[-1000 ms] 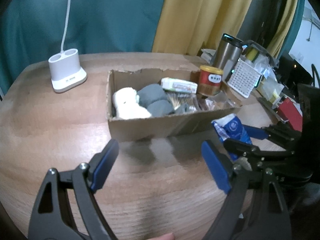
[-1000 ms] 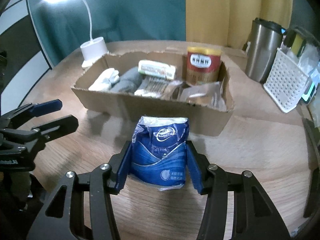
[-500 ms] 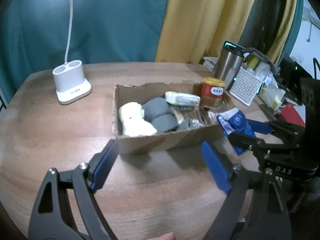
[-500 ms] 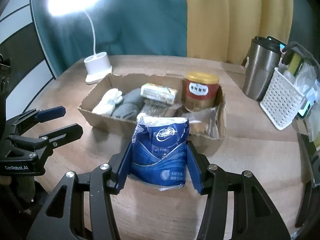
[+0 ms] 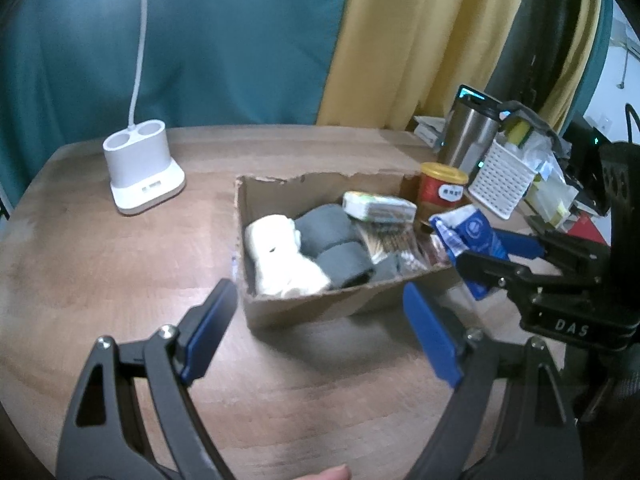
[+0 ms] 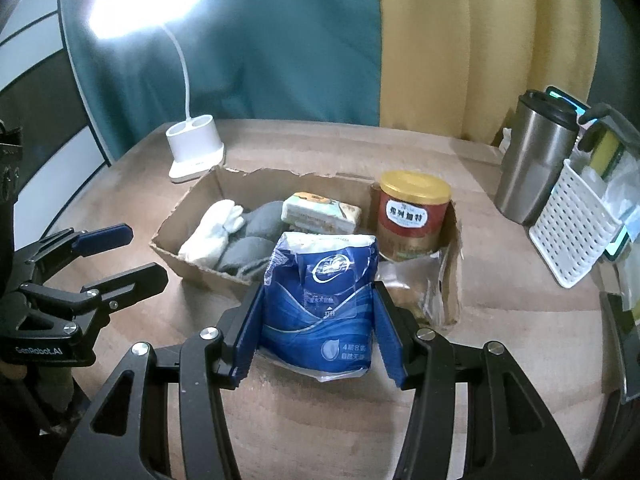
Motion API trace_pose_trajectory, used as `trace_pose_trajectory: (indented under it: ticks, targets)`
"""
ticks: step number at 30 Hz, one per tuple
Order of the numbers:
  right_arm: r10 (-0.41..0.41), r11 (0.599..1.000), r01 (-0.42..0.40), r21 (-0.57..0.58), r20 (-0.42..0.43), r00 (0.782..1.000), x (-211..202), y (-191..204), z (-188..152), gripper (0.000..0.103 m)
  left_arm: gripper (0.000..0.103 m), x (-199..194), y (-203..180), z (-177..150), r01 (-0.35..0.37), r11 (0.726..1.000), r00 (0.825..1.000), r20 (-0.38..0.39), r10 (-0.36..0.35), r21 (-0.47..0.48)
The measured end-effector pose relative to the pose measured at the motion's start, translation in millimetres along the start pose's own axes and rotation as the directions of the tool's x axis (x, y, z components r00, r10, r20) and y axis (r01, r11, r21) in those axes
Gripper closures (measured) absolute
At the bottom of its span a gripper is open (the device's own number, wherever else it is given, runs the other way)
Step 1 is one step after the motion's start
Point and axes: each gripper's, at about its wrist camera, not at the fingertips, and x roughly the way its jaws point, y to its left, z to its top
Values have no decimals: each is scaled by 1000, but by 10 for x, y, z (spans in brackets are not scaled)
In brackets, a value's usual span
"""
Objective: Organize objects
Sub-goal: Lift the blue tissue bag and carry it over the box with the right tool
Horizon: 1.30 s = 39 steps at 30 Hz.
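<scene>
My right gripper point(image 6: 318, 330) is shut on a blue tissue pack point(image 6: 322, 300) and holds it in the air just before the near edge of a cardboard box point(image 6: 176, 258). The pack also shows in the left wrist view point(image 5: 470, 240) at the box's right end. The box point(image 5: 280, 192) holds a white glove point(image 5: 280, 256), grey socks point(image 5: 332, 240), a wrapped packet point(image 5: 378, 208), a red can point(image 6: 412, 216) and clear bags point(image 6: 416, 280). My left gripper point(image 5: 320, 332) is open and empty, above the table in front of the box.
A white lamp base point(image 5: 140, 168) stands at the back left of the wooden table point(image 5: 100, 280). A steel tumbler point(image 6: 536, 160) and a white perforated basket point(image 6: 572, 232) stand at the right. Teal and yellow curtains hang behind.
Both grippers have risen and pulled back from the table. The right gripper has lifted the tissue pack off the table toward the box's near edge.
</scene>
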Motion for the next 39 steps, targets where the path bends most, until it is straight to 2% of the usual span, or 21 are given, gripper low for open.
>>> trace_pose_trajectory:
  ticks: [27,39]
  targets:
    - [7,1000,-7,23,-21,1000,429,-72,360,48,17,434,324,177,-13,999,999,-44,12,-36]
    - [21,997,-14,82,-87,996,643,-83,209,48,17,509,326,91,-3,999,997,-73,1,-35]
